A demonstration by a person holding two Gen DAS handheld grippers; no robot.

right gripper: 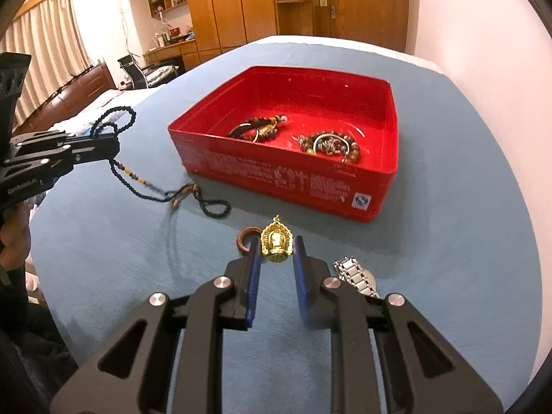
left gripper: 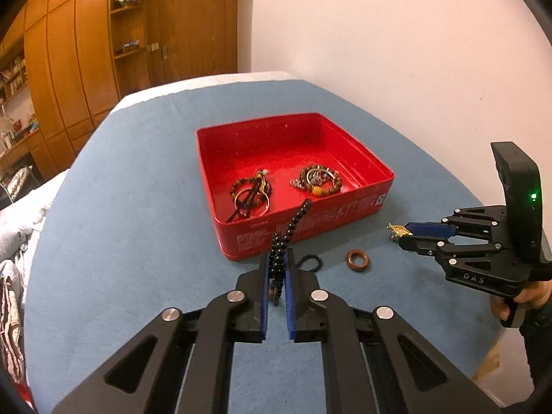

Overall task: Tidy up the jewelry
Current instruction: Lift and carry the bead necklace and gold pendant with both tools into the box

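Two grips are set: our left gripper (left gripper: 277,269) clamps the limp, trailing black bead strand (left gripper: 288,233) mid-length, our right gripper (right gripper: 276,253) pinches the small rigid gold pendant (right gripper: 276,243) by its edges, red tin (right gripper: 386,127) ahead.

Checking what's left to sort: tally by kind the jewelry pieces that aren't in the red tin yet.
Necklace: 1, the long black bead necklace
Pendant: 1, the ornate gold metal pendant
Ring: 1, the round brown ring
Watch: 1, the silver metal link-band watch
Total: 4
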